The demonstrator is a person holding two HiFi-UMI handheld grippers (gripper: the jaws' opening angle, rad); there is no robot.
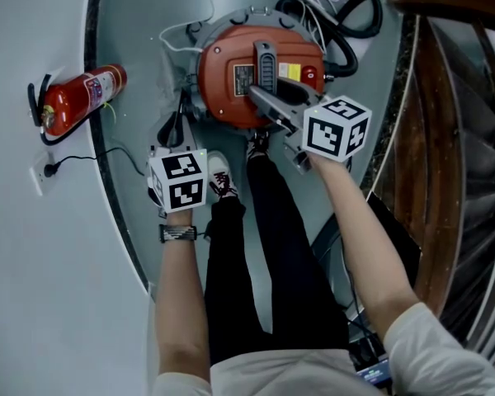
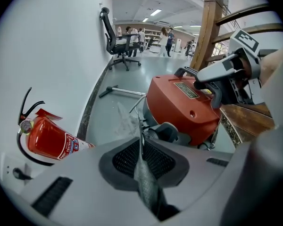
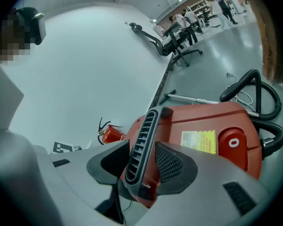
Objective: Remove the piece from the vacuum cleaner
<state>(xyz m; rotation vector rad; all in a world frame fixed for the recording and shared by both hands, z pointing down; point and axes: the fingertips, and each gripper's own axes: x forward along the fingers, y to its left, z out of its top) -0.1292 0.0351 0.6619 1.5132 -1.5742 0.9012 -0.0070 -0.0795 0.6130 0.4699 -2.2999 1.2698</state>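
Hose (image 3: 249, 72) crowds the vacuum cleaner's (image 1: 223, 73) far side.

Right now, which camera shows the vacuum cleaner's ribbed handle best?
The right gripper view: the handle fills the centre, ribs clear, between the jaws of the right gripper. The head view shows the handle small, from above. The left gripper view catches only one end, beside the right gripper.

i get even, cool indoor light; ceiling lights (image 2: 155, 12) glare, both gripper views bow at dark corners, close parts soft.
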